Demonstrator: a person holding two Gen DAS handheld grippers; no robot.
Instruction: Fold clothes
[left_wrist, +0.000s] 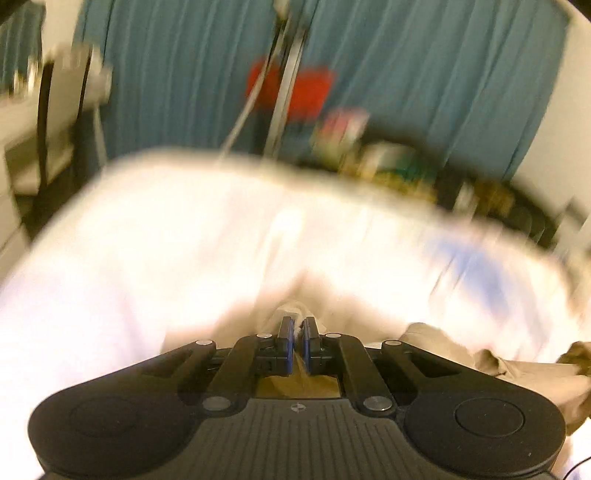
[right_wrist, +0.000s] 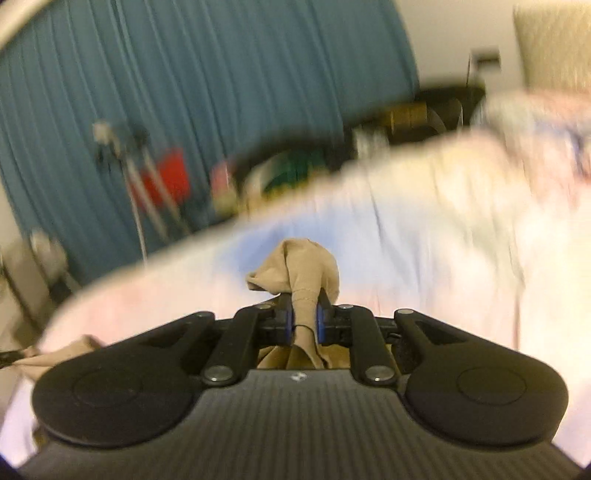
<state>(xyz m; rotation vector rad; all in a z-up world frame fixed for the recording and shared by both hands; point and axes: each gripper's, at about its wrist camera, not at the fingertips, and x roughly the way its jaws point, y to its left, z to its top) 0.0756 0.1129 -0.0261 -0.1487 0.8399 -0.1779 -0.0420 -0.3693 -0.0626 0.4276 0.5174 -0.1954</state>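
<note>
1. Left wrist: left gripper (left_wrist: 298, 325) low in the middle, jaws pressed almost together, pinching a thin edge of tan garment (left_wrist: 436, 341). More of that cloth trails off low on the right. Beyond, blurred white bed (left_wrist: 166, 240); further back, teal curtain (left_wrist: 177, 74) and something red (left_wrist: 306, 88).
2. Right wrist: right gripper (right_wrist: 305, 314) clamped on a thick bunch of tan garment (right_wrist: 299, 273), jaws held a little apart by the cloth, a crumpled knot poking out above the fingertips. Bed (right_wrist: 424, 229) behind, curtain (right_wrist: 221, 74) beyond; background smeared.
</note>
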